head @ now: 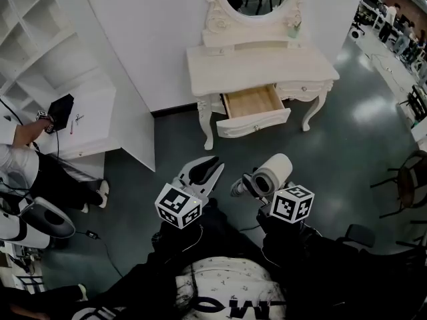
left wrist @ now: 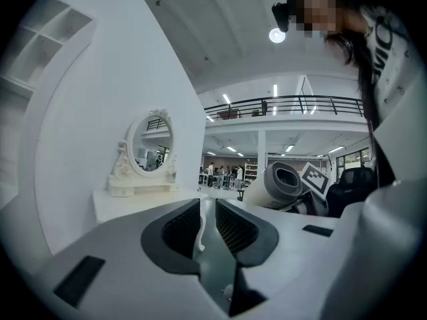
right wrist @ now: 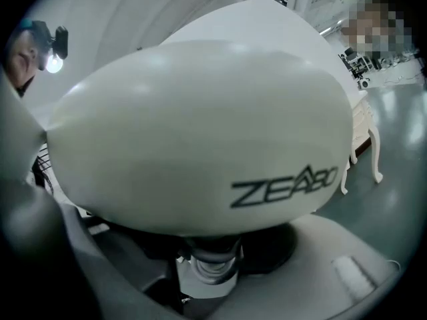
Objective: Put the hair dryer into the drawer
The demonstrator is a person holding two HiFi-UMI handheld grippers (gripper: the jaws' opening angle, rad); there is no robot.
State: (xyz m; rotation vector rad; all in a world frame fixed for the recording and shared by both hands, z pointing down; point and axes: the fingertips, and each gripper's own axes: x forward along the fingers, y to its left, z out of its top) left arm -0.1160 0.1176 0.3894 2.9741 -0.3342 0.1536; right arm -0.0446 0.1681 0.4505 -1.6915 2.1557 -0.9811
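The hair dryer (head: 272, 173) is in the right hand-held gripper (head: 251, 187), carried above the floor. It is well short of the open drawer (head: 257, 122), which lies at 12 o'clock from it in the head view. The jaws stand wide around the narrow neck under the barrel, closed on it. The left hand-held gripper (head: 203, 170), at 9 o'clock from the dryer, is empty, its pads only narrowly apart.

The dryer looks like a stiff, smooth plastic shell, so probably slippery where it is rounded. With the motor in the barrel it is likely top-heavy and may swing on a grip at the neck. The neck or handle seems the sound place to hold, as the fat barrel would offer the pads little purchase. It should be set down gently rather than dropped.

Only the head view shows the drawer, pulled out of the white table (head: 260, 69) with a bare wooden bottom. The right gripper view is filled by the barrel's side with its printed brand, and shows the ribbed neck between the jaws. The left gripper view alone shows the barrel's open end, at 3 o'clock, and the mirror (left wrist: 152, 144) at 10 o'clock.
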